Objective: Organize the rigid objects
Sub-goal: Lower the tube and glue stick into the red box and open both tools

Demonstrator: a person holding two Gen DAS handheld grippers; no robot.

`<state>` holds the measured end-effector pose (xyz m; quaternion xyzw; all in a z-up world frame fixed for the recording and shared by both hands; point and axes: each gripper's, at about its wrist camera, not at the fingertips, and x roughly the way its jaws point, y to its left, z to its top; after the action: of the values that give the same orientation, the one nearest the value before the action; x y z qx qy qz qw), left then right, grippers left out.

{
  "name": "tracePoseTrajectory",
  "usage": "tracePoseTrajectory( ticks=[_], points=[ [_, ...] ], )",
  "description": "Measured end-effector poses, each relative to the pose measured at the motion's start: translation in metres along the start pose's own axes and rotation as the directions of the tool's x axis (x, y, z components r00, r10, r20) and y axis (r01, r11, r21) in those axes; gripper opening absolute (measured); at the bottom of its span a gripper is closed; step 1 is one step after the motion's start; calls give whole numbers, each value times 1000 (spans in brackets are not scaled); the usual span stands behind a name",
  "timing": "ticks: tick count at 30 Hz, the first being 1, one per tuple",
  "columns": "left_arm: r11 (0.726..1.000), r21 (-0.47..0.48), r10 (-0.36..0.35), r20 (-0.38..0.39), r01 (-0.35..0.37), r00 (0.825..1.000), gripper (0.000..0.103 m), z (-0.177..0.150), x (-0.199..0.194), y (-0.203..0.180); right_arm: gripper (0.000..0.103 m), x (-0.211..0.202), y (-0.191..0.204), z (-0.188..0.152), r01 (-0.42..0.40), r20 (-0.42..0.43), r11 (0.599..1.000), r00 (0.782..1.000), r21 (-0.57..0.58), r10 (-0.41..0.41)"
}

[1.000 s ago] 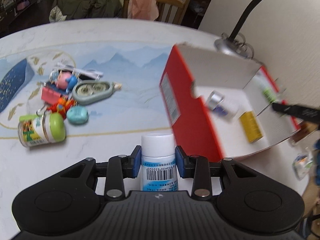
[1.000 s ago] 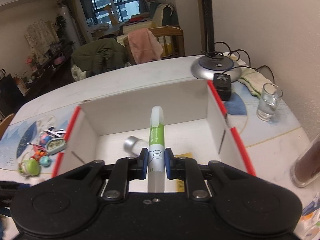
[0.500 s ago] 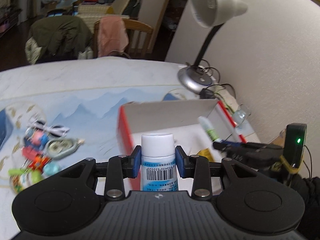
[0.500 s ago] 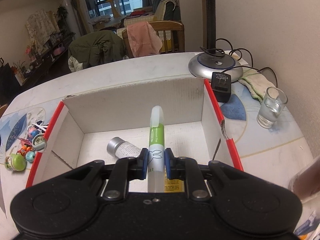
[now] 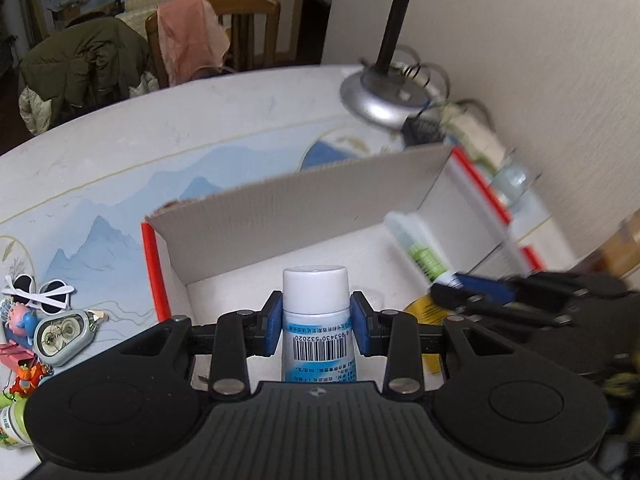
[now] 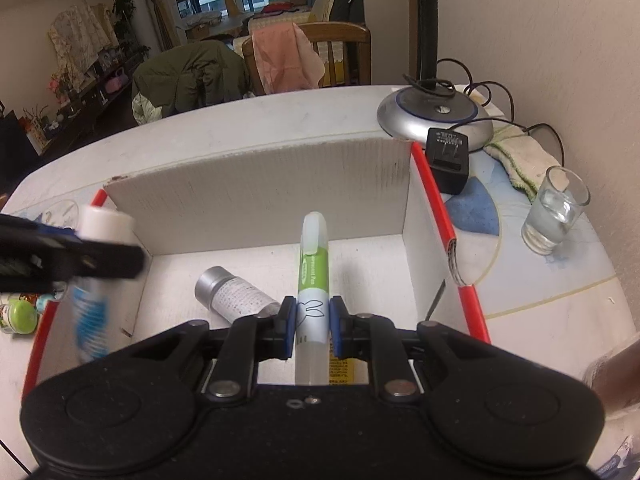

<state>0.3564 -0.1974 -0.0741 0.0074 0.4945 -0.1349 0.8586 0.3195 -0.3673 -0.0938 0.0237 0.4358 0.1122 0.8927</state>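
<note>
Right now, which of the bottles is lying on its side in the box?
The silver-capped bottle with the white printed label, lying on the floor of the cardboard box. The white-capped bottle is upright, clamped in the left gripper.

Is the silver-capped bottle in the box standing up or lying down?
Lying down. The silver-capped bottle rests on its side on the box floor, cap pointing left.

White bottle (image 5: pixel 314 322) barcode reads 6953430532020

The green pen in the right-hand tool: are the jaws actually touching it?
Touching. In the right wrist view, the right gripper has both blue jaws pressed flat against the green pen, with no gap on either side.
</note>
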Motion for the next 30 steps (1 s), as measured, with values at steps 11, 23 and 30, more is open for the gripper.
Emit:
tracePoseTrajectory(
  ticks=[11,23,30],
  points=[
    [996,35,80,-125,-76,989,35,-10,46,-4,16,13,2,-4,-24,-61,1000,998,-20,23],
    [994,77,91,-234,-74,968,35,-16,73,-3,16,22,9,-11,-44,-131,997,991,-61,36],
    [994,83,95,-258,-76,961,35,-14,81,-4,18,21,7,-11,-45,-144,998,989,-45,38]
  ],
)
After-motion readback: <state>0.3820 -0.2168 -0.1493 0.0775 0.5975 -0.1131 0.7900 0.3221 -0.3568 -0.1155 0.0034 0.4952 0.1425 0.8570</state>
